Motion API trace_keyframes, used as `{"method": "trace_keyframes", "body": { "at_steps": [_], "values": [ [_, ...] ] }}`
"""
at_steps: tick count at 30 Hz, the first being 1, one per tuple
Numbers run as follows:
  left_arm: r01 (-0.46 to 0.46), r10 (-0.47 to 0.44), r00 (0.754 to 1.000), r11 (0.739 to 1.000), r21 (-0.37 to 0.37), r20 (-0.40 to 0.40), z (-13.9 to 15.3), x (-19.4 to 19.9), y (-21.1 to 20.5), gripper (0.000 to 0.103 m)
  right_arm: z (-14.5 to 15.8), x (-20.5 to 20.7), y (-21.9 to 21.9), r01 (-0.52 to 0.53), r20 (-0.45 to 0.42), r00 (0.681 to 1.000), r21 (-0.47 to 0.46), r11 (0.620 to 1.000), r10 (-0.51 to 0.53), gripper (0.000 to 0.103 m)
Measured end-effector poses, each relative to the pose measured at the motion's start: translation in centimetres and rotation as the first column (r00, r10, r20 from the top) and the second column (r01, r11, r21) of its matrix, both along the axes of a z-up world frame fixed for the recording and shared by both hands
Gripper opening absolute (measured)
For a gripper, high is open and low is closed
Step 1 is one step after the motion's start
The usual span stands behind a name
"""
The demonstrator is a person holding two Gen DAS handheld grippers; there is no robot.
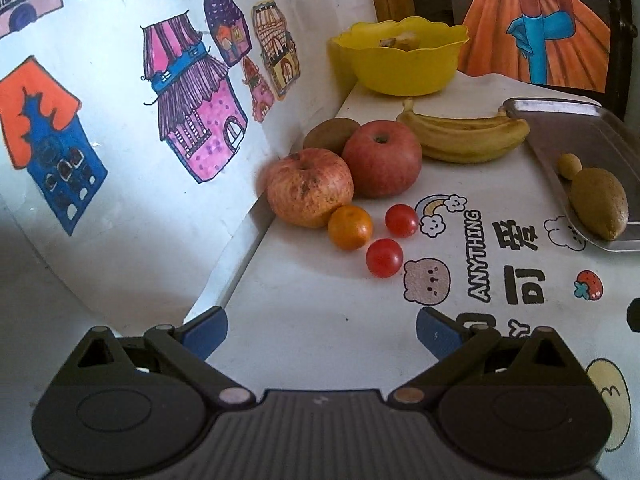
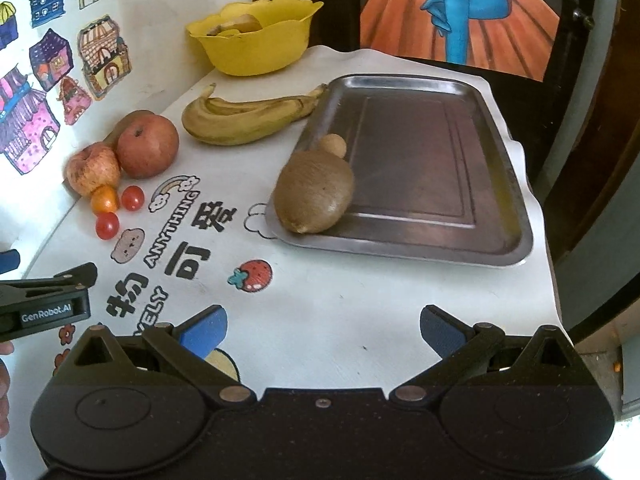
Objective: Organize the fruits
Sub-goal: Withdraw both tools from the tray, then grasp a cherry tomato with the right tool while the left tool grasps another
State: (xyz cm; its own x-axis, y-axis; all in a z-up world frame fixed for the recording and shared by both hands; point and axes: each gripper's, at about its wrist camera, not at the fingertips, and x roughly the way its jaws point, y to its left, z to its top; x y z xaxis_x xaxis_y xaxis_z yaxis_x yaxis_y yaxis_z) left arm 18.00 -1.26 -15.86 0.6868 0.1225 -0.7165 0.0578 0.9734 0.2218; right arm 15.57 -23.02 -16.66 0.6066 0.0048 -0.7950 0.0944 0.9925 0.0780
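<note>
Fruit (image 1: 382, 159) sits loose beside the tray (image 2: 420, 160); both grippers' fingers (image 1: 204, 334) gape empty, so I'd straddle one piece squarely.

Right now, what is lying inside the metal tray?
Inside the metal tray, near its left edge, lie a brown kiwi and a small round tan fruit behind it. The kiwi partly covers that fruit; the remaining tray floor is bare.

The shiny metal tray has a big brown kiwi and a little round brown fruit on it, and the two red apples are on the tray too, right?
Not quite. The two red apples sit on the white printed tablecloth, beside the wall, not on the shiny metal tray. The big brown kiwi and the little round brown fruit are on the tray, as the right wrist view shows.
</note>
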Motion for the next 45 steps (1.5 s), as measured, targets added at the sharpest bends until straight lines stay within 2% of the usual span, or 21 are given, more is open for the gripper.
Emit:
{"method": "trace_keyframes", "body": {
  "at_steps": [5,11,17,23,30,35,39,45],
  "values": [
    [-0.005,0.005,1.000,1.000,-0.014,0.003,-0.1,0.6,0.1,0.102,0.7,1.3,0.1,-0.045,0.053,0.998,0.006,0.999,0.044,0.102],
    [0.009,-0.009,1.000,0.999,-0.042,0.009,-0.5,1.4,0.3,0.102,1.7,4.7,0.7,-0.186,0.131,0.975,0.034,0.982,0.180,0.102],
    [0.052,-0.051,0.999,0.996,-0.070,0.019,-0.9,1.6,0.0,0.102,2.2,9.3,2.7,-0.368,0.167,0.920,0.066,0.927,0.354,0.098],
    [0.097,-0.095,0.995,0.991,-0.092,0.032,-1.2,1.8,-0.3,0.099,1.2,11.9,5.9,-0.532,0.152,0.840,0.034,0.846,0.522,0.093],
    [0.114,-0.110,0.993,0.988,-0.106,0.040,-1.3,2.1,-0.3,0.085,-0.1,13.5,7.9,-0.607,0.129,0.791,0.048,0.793,0.598,0.082],
    [0.118,-0.114,0.993,0.987,-0.112,0.041,-1.3,2.3,-0.2,0.073,-0.6,14.1,8.9,-0.629,0.116,0.775,0.059,0.775,0.621,0.068],
    [0.124,-0.120,0.992,0.985,-0.120,0.041,-1.4,2.5,-0.2,0.063,-0.9,14.4,9.6,-0.650,0.105,0.759,0.068,0.757,0.642,0.054],
    [0.135,-0.130,0.990,0.982,-0.134,0.044,-1.4,2.8,-0.2,0.050,-1.3,14.7,10.1,-0.665,0.091,0.747,0.074,0.743,0.659,0.045]
  ]
}}
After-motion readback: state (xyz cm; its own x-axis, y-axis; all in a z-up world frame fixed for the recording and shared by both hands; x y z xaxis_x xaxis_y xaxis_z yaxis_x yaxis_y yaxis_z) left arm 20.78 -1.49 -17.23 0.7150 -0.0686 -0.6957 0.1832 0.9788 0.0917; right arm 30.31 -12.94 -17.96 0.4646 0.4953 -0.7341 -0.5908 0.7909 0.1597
